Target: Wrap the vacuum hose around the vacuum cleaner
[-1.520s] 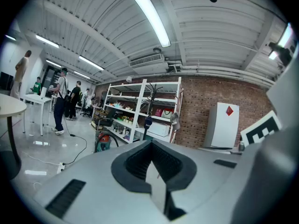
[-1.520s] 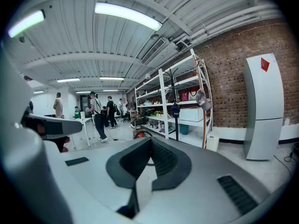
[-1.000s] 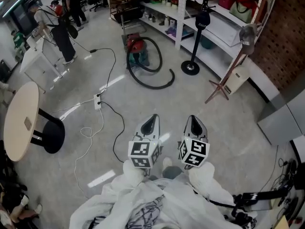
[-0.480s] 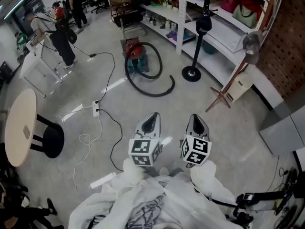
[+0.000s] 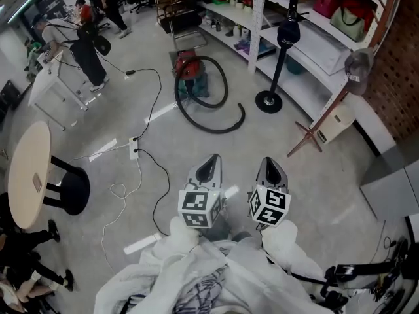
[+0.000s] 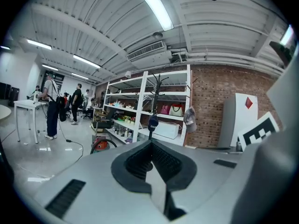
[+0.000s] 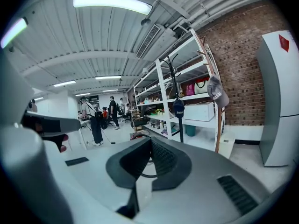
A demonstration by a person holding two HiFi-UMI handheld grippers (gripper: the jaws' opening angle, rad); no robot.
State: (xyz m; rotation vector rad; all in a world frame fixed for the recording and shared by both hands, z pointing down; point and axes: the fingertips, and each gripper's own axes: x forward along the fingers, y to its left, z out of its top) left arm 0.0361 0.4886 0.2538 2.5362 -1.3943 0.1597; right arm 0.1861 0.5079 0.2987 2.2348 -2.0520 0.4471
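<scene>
Left hand-held gripper and right hand-held gripper both closed, empty. Red canister vacuum cleaner stands on the grey floor well ahead, with its black ribbed hose looped loose beside it. Best next: close in, open the jaws, grab near the hose's free end.

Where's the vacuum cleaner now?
Head view, upper centre: the vacuum cleaner sits on the floor before the white shelves, left of the black stand, hose looped beside it.
</scene>
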